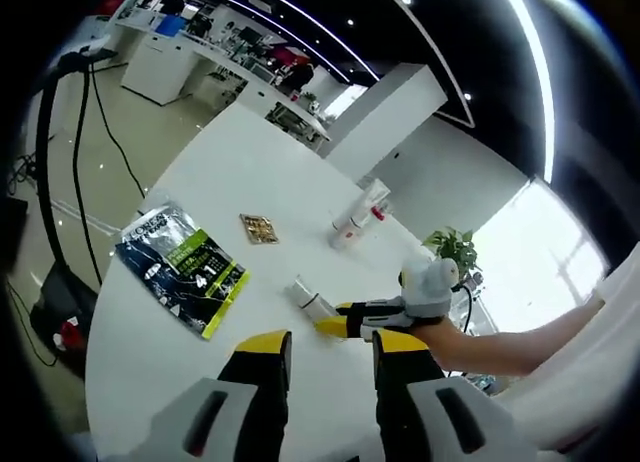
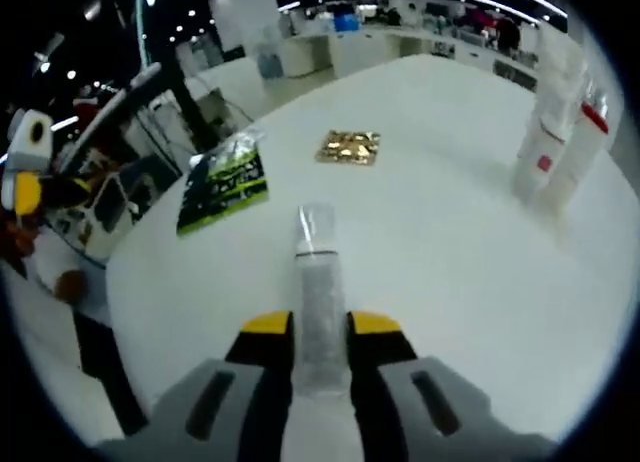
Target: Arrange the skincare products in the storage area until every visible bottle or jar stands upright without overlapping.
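A white desk in a large open office. In the left gripper view, the left gripper hovers above the desk with its yellow-tipped jaws parted and nothing between them. Just ahead of it and a little to its right, the right gripper reaches in, held by a person's hand, its yellow tips closed around a small clear bottle that lies on its side on the desk. Ahead and to the left of the left gripper lies a dark packet with green lettering, flat on the desk. Farther ahead sits a small gold-patterned square. Beyond that, ahead and to the right, two white tubes with red marks stand upright close together.

In the right gripper view, the right gripper has its jaws pressed against both sides of the clear bottle, which points straight ahead, cap end away. The gold square lies ahead, the dark packet ahead and left, and the white tubes stand far ahead on the right.
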`<state>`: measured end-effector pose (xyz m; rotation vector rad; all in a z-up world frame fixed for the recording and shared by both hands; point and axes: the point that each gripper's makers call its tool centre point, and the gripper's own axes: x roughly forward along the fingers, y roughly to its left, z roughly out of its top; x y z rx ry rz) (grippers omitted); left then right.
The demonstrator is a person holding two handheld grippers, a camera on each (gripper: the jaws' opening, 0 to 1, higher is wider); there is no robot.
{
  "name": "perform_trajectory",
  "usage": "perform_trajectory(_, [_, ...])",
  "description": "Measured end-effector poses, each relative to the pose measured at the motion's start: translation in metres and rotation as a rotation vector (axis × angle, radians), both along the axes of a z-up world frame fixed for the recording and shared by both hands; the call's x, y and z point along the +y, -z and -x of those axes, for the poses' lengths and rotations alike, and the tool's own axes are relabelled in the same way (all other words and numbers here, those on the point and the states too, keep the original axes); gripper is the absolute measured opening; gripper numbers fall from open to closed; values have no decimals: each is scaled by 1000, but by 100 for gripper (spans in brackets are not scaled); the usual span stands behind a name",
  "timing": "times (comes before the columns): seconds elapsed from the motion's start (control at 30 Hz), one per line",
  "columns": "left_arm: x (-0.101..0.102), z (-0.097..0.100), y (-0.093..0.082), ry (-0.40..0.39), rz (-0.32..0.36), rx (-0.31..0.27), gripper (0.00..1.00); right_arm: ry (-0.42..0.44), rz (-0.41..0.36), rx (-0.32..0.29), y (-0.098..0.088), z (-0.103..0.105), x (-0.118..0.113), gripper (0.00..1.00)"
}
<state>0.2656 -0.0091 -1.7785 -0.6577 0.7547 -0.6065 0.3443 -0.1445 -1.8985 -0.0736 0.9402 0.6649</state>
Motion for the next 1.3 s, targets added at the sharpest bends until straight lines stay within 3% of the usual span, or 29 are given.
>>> perform_trajectory(0.1, [-1,-1,0,-1,11,2,33,48,-81,23,-8,1,3,18])
perform_trajectory(0.23, [-6,-3,-3,-7,69,10,34,103,-231,8,-35,1,9,18])
perform_trajectory(0.33, [-9,-5,-3,-5,93,19,35,129,-280,8,-45,3,7,18])
perform_trajectory(0.5, [-16,-8,-6,-6,145,18,37,165,-489,24,-75,5,23,18])
perform_trajectory(0.77, [-25,-18,-17,-21,271,20,40,45,-698,55,-118,23,58,18])
perform_trajectory(0.83, [-26,-21,-22,-40,319,23,43,0,-779,110,-130,34,69,18])
perform_trajectory(0.9, [-26,-25,-26,-63,366,26,47,-38,-806,114,-137,40,75,18])
perform_trajectory(1.03, [-27,-27,-35,-70,438,18,48,-114,-892,198,-152,59,91,18])
perform_trajectory(1.13, [-29,-26,-42,-63,494,16,44,-150,-938,241,-159,69,100,18])
perform_trajectory(1.27, [-32,-21,-47,-49,528,15,30,-184,-1004,306,-168,79,107,18])
perform_trajectory(1.3, [-34,-19,-55,-36,582,11,27,-179,-1009,325,-168,80,109,18])
